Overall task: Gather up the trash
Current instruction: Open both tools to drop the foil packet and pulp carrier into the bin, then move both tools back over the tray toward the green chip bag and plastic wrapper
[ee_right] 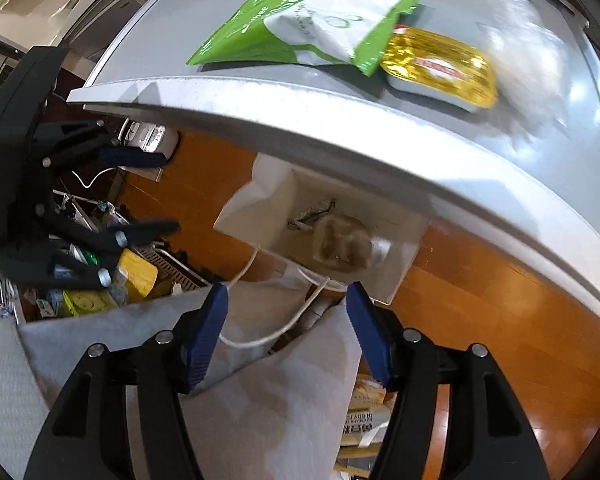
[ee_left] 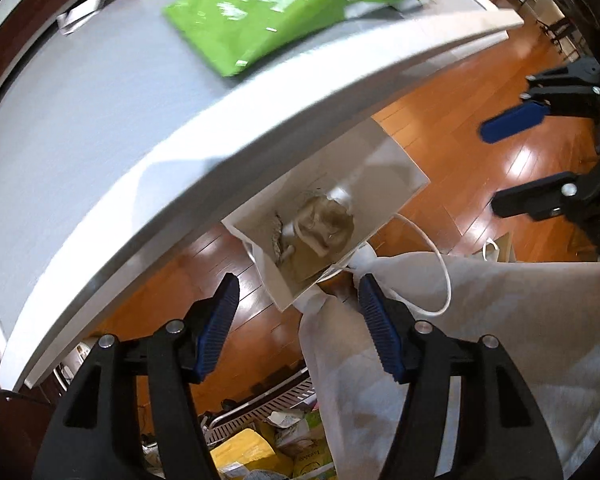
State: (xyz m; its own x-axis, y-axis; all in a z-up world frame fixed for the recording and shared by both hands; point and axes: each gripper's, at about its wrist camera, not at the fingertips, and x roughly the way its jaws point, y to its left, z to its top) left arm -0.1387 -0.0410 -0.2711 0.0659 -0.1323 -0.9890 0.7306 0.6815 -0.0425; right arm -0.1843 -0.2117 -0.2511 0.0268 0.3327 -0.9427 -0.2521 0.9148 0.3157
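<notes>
Both my left jaws (ee_left: 298,326) and right jaws (ee_right: 286,330) hang spread and empty over the bag (ee_left: 340,216) on the floor, its mouth open to take trash; the green pouch (ee_right: 300,28) waits on the surface (ee_right: 340,128) at twelve o'clock.

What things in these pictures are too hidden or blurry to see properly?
- Crumpled stuff in the white paper bag: both views, blurred and shadowed, so its kind is unclear.
- Far side of the bag: both views, hidden under the table edge.
- Yellow packet: right wrist view, label smeared; part lies under the green pouch.
- Cluttered bin: left wrist view, hidden behind the left gripper and white cloth.
</notes>
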